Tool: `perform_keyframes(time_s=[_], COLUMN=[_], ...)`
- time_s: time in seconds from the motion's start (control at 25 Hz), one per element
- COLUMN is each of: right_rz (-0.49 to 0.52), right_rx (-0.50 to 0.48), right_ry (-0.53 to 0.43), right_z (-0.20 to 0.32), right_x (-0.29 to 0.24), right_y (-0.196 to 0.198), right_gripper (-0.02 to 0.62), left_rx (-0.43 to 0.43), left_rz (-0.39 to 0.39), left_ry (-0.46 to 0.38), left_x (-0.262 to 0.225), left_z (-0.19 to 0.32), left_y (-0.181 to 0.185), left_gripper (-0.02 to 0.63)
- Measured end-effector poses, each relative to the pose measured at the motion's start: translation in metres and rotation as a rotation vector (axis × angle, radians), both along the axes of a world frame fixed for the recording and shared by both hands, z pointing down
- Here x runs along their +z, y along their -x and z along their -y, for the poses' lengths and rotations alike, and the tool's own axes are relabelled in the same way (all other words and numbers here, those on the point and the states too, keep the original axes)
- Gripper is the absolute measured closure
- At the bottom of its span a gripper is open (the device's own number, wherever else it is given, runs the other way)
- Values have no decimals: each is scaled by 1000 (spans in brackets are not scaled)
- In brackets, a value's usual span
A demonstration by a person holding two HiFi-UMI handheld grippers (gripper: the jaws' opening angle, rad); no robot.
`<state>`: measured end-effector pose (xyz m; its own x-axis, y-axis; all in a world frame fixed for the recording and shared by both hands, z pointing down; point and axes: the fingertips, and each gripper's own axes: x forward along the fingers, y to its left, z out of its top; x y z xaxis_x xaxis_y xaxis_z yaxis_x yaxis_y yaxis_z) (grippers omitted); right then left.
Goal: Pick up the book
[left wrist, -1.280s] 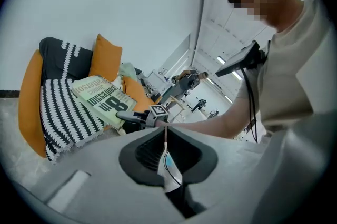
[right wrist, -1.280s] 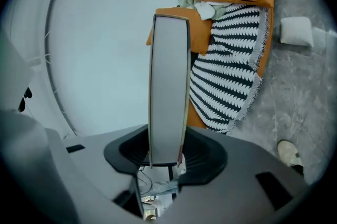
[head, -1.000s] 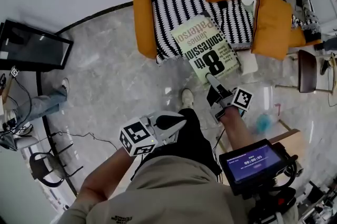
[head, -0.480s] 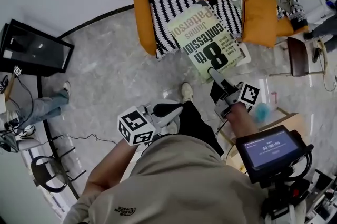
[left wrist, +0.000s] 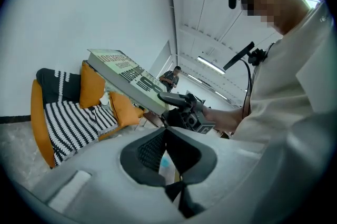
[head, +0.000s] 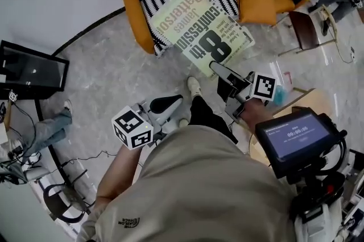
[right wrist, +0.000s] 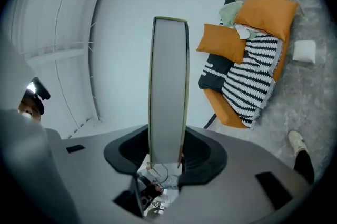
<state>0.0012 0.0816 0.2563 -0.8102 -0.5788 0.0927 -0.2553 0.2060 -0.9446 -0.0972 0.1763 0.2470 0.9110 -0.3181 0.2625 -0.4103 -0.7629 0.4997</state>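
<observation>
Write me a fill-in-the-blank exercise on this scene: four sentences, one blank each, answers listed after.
1. The right hand-held gripper is shut on the ___.
2. The big numeral on its cover is ___.
3. The sofa under the striped throw is coloured ___.
4. The left hand-held gripper holds ___.

Missing words: book; 8; orange; nothing.

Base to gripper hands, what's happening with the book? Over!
Right gripper clamped on the book's edge. Book in the air, clear of the sofa. Left gripper shut, empty. Nothing in the way.
</observation>
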Motion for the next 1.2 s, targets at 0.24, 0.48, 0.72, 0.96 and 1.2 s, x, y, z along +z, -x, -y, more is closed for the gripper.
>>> perform_keyframes(time_s=[0.24,0.48,0.72,0.96,1.2], right_rz=[14,-22,-51,-27,-12], right_rx=[-26,37,109,125,127], right_ry=[-25,-21,25,47,55], right_z=[-17,-5,14,13,11], right_x=[0,7,15,21,21], right_y=[-4,-7,-12,-12,-10], right_gripper=[417,417,419,419,419], left_rx=[-19,45,110,110,105], left_rz=[22,-6,-40,-38,-34], left_ry=[-33,-27,24,28,29], left_x=[5,17,26,27,27], left_z=[-6,18,46,46,47], left_y=[-4,-2,-1,-2,-2], left_gripper=[598,598,598,598,598])
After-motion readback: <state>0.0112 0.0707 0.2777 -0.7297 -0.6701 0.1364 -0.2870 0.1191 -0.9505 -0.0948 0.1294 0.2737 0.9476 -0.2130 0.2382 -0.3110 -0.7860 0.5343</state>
